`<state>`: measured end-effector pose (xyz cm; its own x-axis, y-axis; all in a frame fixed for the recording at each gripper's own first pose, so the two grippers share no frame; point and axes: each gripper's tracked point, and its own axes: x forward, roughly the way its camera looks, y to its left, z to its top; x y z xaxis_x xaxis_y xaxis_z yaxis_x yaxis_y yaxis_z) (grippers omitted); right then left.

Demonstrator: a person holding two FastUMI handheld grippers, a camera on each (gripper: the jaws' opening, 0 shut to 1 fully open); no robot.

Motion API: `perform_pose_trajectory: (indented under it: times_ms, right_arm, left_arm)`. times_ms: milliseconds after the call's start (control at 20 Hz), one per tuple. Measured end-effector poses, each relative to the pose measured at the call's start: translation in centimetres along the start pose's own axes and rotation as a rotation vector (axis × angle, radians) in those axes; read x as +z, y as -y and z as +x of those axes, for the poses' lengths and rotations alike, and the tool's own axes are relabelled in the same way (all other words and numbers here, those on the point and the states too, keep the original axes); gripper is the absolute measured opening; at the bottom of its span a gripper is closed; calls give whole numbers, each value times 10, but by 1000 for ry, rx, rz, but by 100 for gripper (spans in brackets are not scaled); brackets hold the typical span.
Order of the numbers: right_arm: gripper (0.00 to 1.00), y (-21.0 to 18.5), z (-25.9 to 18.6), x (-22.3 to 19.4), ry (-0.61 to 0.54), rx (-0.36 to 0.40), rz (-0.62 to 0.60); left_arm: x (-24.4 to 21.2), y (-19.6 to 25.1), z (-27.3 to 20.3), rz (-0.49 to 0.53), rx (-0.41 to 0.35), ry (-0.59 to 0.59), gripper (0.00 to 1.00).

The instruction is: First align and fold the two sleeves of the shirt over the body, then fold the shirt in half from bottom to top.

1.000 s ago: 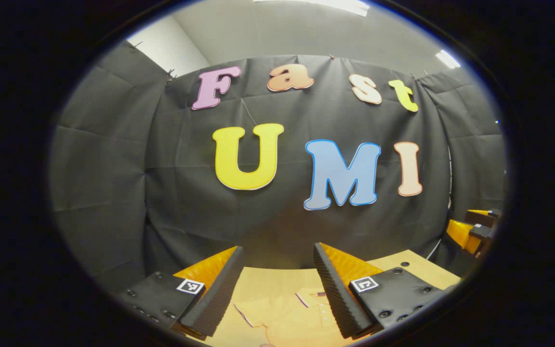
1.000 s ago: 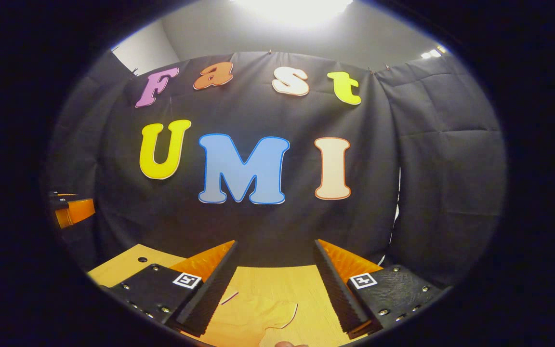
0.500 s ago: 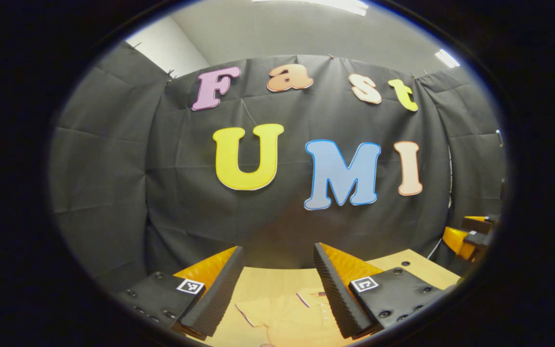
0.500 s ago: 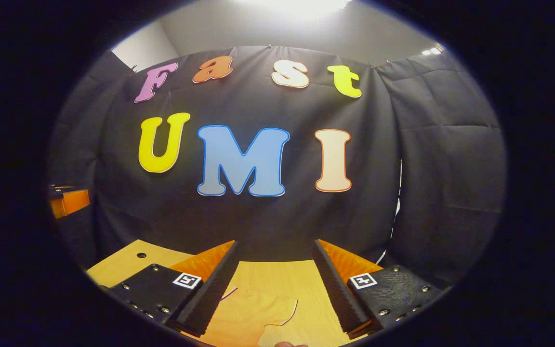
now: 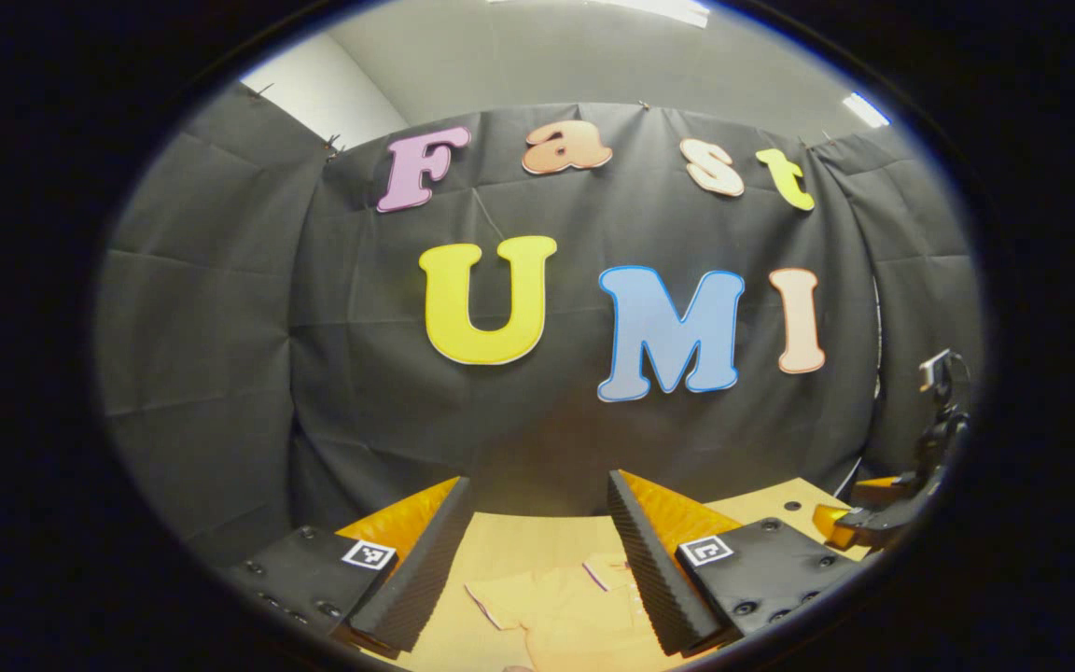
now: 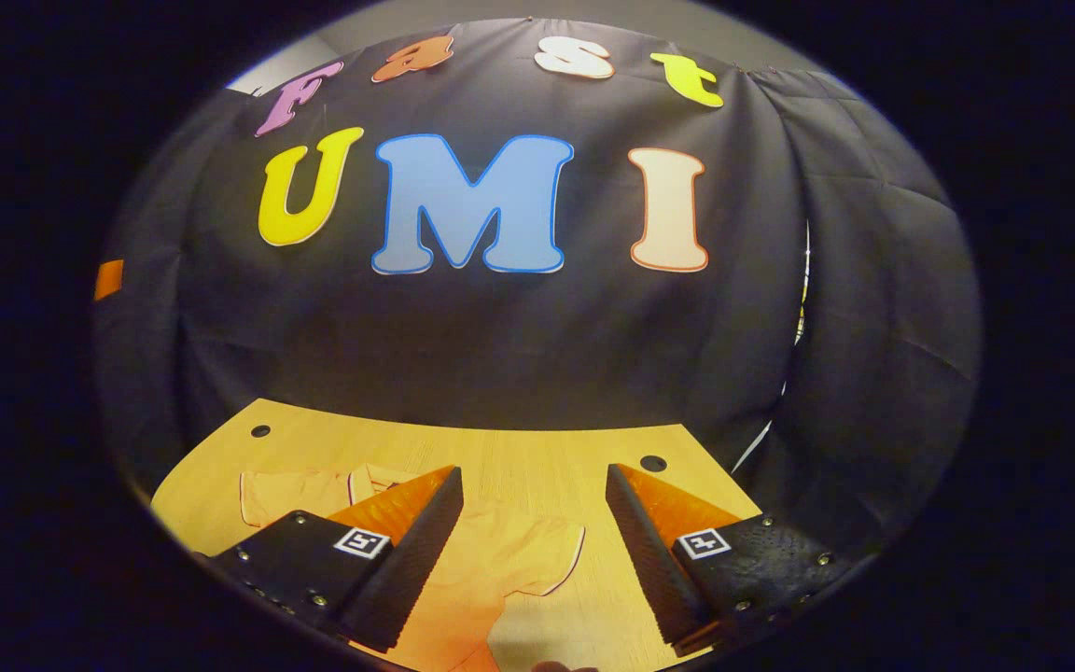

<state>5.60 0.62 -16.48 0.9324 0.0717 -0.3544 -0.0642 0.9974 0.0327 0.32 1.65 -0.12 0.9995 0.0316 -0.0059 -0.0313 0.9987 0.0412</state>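
In the left gripper view, the left gripper (image 5: 539, 551) is hanging above the table (image 5: 509, 541) with its fingers spread wide and nothing between them. The shirt (image 5: 561, 611) is lying flat on the table below that gap, one sleeve (image 5: 498, 597) reaching out toward the left finger and the collar (image 5: 607, 571) sitting just beside the right finger. Toward the table's right end, the right gripper (image 5: 850, 525) is hovering low over the wood, well apart from the shirt.

In the right gripper view, the right gripper (image 6: 535, 551) is also standing spread apart, gripping nothing. The shirt (image 6: 463, 597) is lying on the table (image 6: 519, 457) beneath it, partly hidden behind the left finger. One sleeve (image 6: 281, 493) is showing to the left of that finger, and the other sleeve (image 6: 542, 555) is lying in the gap between the fingers, nearer the left one, not touching either.
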Motion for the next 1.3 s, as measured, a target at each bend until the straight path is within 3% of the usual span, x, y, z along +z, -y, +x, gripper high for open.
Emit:
perform_pose_trajectory:
  times_ms: [600,850,1100,1300]
  right_arm:
    - [97,16,86,-160,-416,12,70]
    - [97,28,98,-193,-498,-34,99]
    - [97,24,107,-209,-534,-19,110]
    - [78,9,108,-214,-563,33,128]
  left_arm:
    - [-7,-15,-6,9,84,-34,94]
    - [-11,-17,-9,7,112,-55,94]
    - [-14,-20,-10,3,136,-72,94]
    - [-13,-19,-11,8,146,-76,94]
